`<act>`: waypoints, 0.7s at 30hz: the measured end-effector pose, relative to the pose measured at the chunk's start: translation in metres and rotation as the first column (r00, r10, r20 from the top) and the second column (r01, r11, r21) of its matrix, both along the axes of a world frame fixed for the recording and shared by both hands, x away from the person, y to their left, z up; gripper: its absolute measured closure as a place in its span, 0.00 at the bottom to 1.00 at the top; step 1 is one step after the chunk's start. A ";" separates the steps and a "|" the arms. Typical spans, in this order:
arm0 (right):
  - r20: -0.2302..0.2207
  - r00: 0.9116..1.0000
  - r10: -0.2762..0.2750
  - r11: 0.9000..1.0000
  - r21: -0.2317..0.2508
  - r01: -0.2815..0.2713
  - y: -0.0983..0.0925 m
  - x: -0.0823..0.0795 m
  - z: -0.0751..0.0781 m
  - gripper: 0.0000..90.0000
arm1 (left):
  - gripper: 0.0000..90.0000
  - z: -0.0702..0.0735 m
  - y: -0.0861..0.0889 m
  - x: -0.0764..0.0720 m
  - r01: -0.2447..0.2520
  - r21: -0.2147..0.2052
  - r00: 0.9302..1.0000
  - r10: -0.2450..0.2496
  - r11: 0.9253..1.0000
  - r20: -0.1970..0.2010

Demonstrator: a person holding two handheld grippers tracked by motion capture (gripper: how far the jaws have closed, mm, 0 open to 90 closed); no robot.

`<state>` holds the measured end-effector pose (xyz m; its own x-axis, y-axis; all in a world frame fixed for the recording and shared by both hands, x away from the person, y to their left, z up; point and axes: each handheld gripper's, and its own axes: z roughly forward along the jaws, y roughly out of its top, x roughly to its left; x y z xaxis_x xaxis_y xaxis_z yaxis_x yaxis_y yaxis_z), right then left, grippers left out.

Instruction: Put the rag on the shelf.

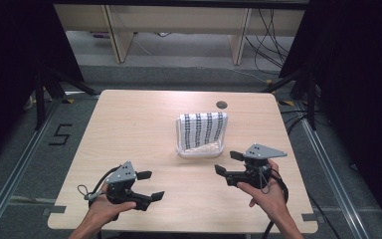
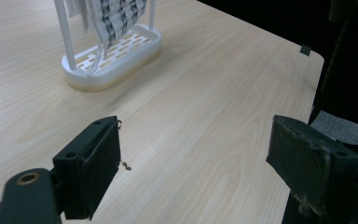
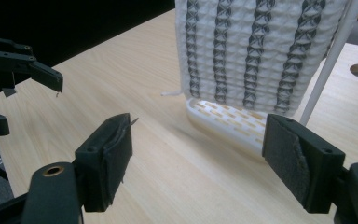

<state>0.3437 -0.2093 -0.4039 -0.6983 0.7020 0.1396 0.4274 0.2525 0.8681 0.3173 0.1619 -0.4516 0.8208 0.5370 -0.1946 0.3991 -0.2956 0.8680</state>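
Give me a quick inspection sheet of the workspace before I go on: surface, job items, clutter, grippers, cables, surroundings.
Surface: light wooden table, bare apart from the rack; round cable hole near its far edge.
Job's things: white rack with slotted base, standing upright; white towel with dark patterned stripes hangs over it, a thin cord dangling at one edge.
Clutter: nothing seen.
Grippers: left gripper open, holding nothing, near the table's front left; right gripper open, holding nothing, just short of the rack, jaws pointing towards it.
Cables: one trails from each gripper; loose cables on the floor beyond the table, at right.
Surroundings: black curtains on both sides, wooden furniture legs behind, a "5" marked on the floor at left.
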 end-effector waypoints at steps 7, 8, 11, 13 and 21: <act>-0.021 1.000 0.005 1.000 0.000 -0.005 0.000 -0.004 -0.010 0.28 | 0.18 -0.009 0.005 -0.004 -0.010 -0.005 1.000 0.010 1.000 -0.015; -0.036 0.999 -0.004 1.000 -0.007 0.004 0.000 -0.006 -0.010 0.28 | 0.18 -0.010 0.005 -0.005 -0.017 -0.002 1.000 0.017 1.000 -0.016; -0.050 0.999 0.000 1.000 0.007 0.001 -0.001 -0.011 -0.018 0.28 | 0.18 -0.014 0.006 -0.007 -0.013 -0.003 1.000 0.013 1.000 -0.018; -0.054 0.999 -0.005 1.000 0.007 0.005 -0.002 -0.014 -0.023 0.28 | 0.18 -0.016 0.006 -0.009 -0.010 0.006 1.000 0.010 1.000 -0.025; -0.068 0.998 0.018 1.000 0.002 -0.018 -0.006 -0.020 -0.039 0.28 | 0.18 -0.023 0.005 -0.018 0.003 0.018 1.000 -0.003 1.000 -0.028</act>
<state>0.3233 -0.2151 -0.4428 -0.6999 0.6890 0.1884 0.4808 0.2594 0.8376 0.2995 0.1672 -0.4748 0.8167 0.5385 -0.2074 0.4222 -0.3126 0.8509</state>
